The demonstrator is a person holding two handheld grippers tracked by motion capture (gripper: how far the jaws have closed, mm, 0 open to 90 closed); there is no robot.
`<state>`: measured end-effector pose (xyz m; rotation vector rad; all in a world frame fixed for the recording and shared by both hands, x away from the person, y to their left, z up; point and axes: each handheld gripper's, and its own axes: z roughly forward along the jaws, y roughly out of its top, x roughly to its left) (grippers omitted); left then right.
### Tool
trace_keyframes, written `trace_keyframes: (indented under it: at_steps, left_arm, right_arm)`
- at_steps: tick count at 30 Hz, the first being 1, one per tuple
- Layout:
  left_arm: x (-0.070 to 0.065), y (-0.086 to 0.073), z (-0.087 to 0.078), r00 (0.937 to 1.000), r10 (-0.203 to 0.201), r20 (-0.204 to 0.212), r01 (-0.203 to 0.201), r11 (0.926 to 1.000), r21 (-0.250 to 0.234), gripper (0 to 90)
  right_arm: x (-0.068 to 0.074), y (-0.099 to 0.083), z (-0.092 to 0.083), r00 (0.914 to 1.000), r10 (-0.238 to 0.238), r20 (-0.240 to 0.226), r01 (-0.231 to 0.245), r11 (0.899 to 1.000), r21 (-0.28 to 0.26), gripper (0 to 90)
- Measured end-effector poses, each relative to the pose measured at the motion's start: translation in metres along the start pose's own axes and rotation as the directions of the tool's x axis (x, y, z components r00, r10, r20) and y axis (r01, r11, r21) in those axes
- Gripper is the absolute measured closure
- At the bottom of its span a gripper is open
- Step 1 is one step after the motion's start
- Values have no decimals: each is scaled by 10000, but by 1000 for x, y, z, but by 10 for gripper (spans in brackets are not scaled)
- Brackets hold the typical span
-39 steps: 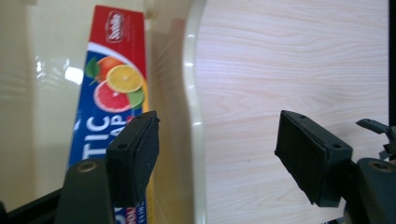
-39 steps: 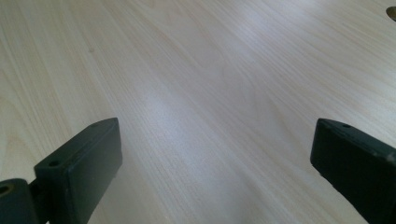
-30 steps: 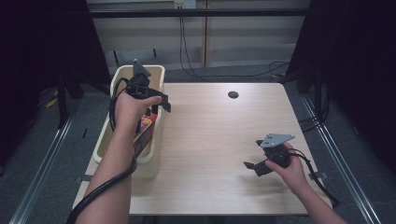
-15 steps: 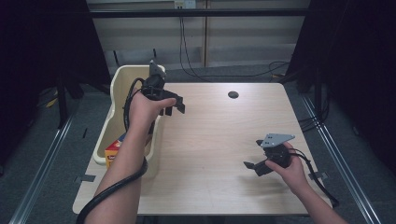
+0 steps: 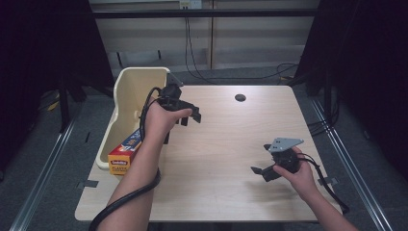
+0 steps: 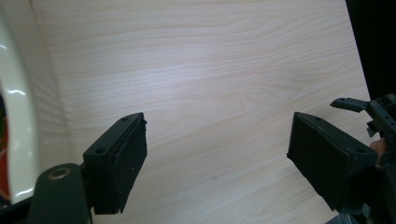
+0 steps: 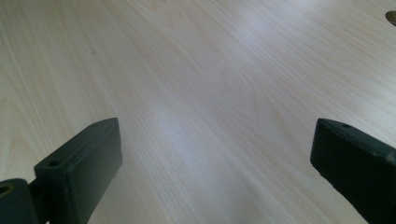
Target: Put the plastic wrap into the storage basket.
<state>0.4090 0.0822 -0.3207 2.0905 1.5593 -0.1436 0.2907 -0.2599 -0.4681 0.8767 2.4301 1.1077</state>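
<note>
My left gripper [image 5: 188, 117] hovers over the table's left part, just right of a cream plastic bin [image 5: 126, 96]. Its jaws stand wide apart with nothing between them, as the left gripper view [image 6: 215, 163] shows over bare wood. An orange and yellow box [image 5: 123, 155] sticks out of the bin's near end, partly behind my left forearm. My right gripper [image 5: 262, 172] rests low over the table's right front, open and empty; in the right gripper view [image 7: 215, 163] only wood lies between its fingers [image 7: 79, 163].
The light wooden table [image 5: 226, 139] has a dark round hole [image 5: 240, 97] near its far edge. The bin's rim [image 6: 21, 121] edges the left gripper view, and the right gripper [image 6: 373, 109] shows at that view's right. Cables and rails flank the table.
My left gripper has swung from above the bin rightward onto the table side, still open. The box in the bin is now uncovered. The right gripper has stayed put.
</note>
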Motion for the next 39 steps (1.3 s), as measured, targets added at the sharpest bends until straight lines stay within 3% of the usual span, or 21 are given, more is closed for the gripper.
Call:
trace_keyframes:
  at_steps: [10,27,32,39]
  left_arm:
    - [-2,-7,18,9996,109,252,-110,9999,57,183]
    - [-8,-22,44,9968,651,464,-649,9979,-44,172]
    - [-10,-28,51,9967,538,610,-526,9984,-214,170]
    - [-8,-35,63,9951,722,673,-707,9972,-234,165]
  right_arm:
    - [1,0,0,10000,11,89,-11,10000,-8,19]
    - [1,0,1,9999,-24,114,24,10000,-28,19]
    - [1,0,1,10000,16,98,-17,10000,20,19]
    - [1,-1,1,10000,-47,70,47,10000,63,18]
